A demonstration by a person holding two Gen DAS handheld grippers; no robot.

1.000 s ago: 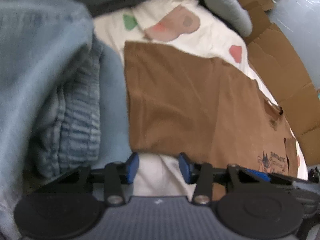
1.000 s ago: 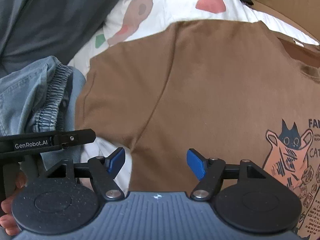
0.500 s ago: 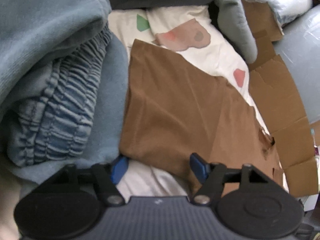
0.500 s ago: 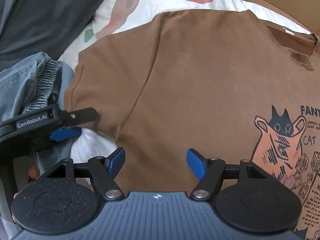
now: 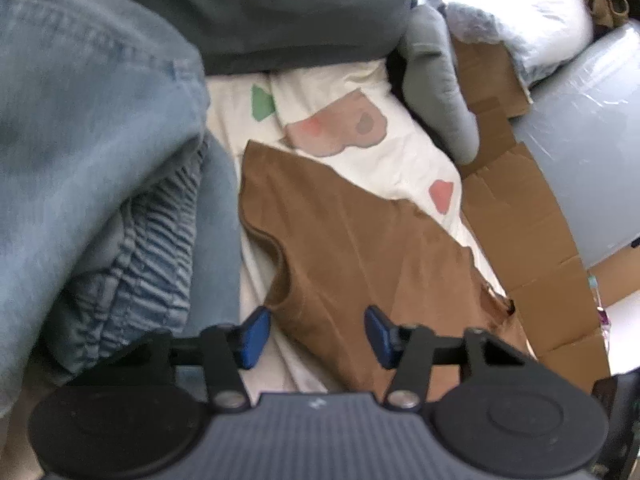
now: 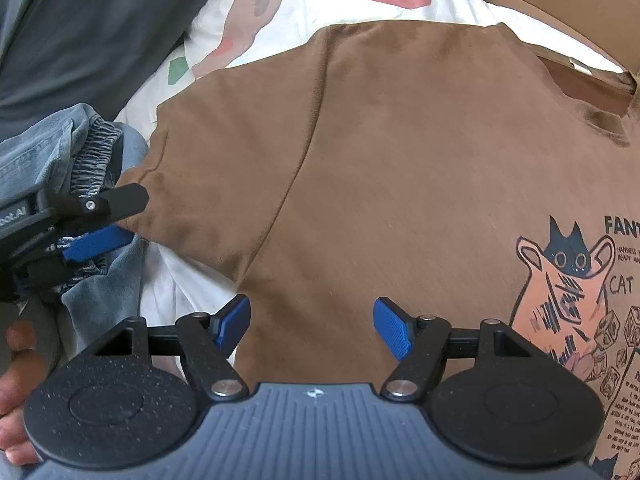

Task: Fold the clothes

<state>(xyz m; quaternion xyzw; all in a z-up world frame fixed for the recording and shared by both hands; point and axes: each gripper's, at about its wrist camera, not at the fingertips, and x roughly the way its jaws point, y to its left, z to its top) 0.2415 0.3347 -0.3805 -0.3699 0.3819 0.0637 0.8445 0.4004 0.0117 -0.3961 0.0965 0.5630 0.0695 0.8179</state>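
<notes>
A brown T-shirt (image 6: 400, 160) with a cat print (image 6: 568, 296) lies flat on a white patterned sheet (image 5: 360, 152). In the left wrist view the same shirt (image 5: 360, 248) runs away to the right. My left gripper (image 5: 316, 334) is at the end of its left sleeve (image 5: 288, 280). Its jaws are closing, with the sleeve's hem lying between the blue pads and a gap on each side. The right wrist view shows this left gripper (image 6: 116, 220) at the sleeve's corner. My right gripper (image 6: 312, 326) hangs open over the shirt's lower body, holding nothing.
A heap of blue jeans (image 5: 100, 160) lies close on the left of the sleeve. Dark grey cloth (image 5: 300, 12) and a grey pillow (image 5: 436, 92) lie at the far end. Flattened cardboard (image 5: 520, 220) borders the sheet on the right. A person's hand (image 6: 16, 380) shows at the left edge.
The left gripper spread wider, then narrowed again and shifted so the sleeve's end lies between its fingers. The sleeve's edge has rumpled. The right gripper has stayed open and still.
</notes>
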